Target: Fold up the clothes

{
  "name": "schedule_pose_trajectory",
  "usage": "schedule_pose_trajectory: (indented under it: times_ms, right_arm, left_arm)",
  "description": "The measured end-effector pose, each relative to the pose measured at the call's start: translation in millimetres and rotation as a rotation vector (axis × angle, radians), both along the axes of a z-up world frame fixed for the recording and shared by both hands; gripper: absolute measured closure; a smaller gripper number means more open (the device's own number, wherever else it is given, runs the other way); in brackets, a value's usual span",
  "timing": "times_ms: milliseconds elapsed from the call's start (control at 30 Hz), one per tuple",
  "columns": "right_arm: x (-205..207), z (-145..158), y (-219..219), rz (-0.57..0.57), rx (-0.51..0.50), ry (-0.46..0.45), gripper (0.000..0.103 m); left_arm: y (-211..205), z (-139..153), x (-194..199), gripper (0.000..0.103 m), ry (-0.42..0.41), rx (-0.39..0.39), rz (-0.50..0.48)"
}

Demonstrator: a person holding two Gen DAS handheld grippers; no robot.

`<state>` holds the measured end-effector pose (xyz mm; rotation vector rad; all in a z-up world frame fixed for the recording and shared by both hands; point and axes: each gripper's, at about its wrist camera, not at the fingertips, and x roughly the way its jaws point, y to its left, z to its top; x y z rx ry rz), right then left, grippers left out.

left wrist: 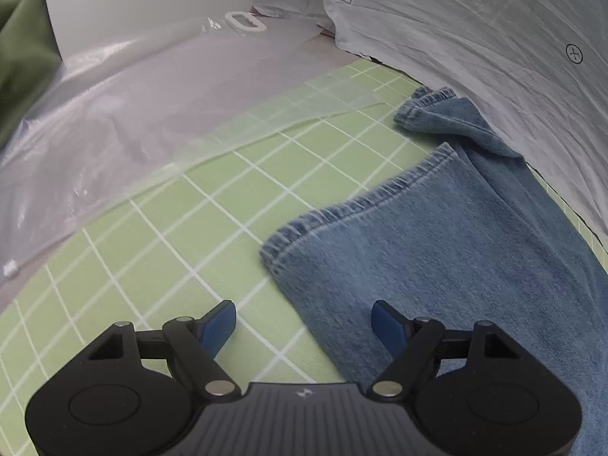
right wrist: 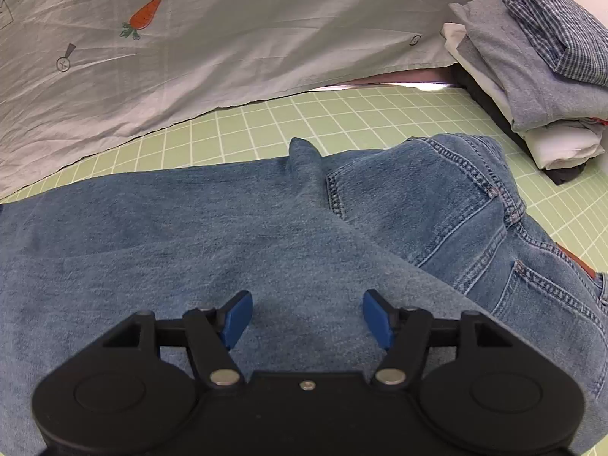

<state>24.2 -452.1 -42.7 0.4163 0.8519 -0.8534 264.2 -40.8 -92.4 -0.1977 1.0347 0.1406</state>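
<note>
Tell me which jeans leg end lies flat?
The nearer hem, spread flat on the green mat; the farther hem is crumpled against the grey sheet.

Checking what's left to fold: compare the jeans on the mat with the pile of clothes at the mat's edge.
The jeans lie spread out and unfolded across the green grid mat; the pile of clothes is folded and stacked. The jeans are one blue denim piece; the pile holds several pieces, with checked, grey and white cloth showing. The right gripper hangs open over the jeans, with the pile off to the side. Both rest on the mat.
</note>
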Motion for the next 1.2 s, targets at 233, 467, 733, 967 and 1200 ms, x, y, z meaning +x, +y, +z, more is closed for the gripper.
schedule_pose_trajectory:
  times_ms: [233, 467, 733, 967, 1200]
  right_arm:
    - [-10.1, 8.4, 7.5, 0.001, 0.011, -0.034, 0.037]
    - [-44.5, 19.9, 29.8, -0.039, 0.035, -0.100, 0.037]
    - [-93.8, 22.6, 65.0, -0.086, 0.050, -0.106, 0.037]
    - [-136.8, 16.2, 86.7, -0.112, 0.078, -0.057, 0.037]
    - [-172.2, 10.7, 94.7, -0.128, 0.124, -0.054, 0.037]
  left_arm:
    - [-2.0, 4.8, -1.7, 0.095, -0.048, 0.022, 0.004]
    - [67.0, 30.0, -45.3, 0.101, -0.093, 0.067, 0.106]
    - [152.8, 49.6, -93.8, 0.101, -0.111, 0.110, 0.244]
    - [194.5, 30.5, -121.0, 0.101, -0.042, 0.137, 0.282]
    - [185.4, 20.7, -131.1, 0.088, -0.001, 0.167, 0.218]
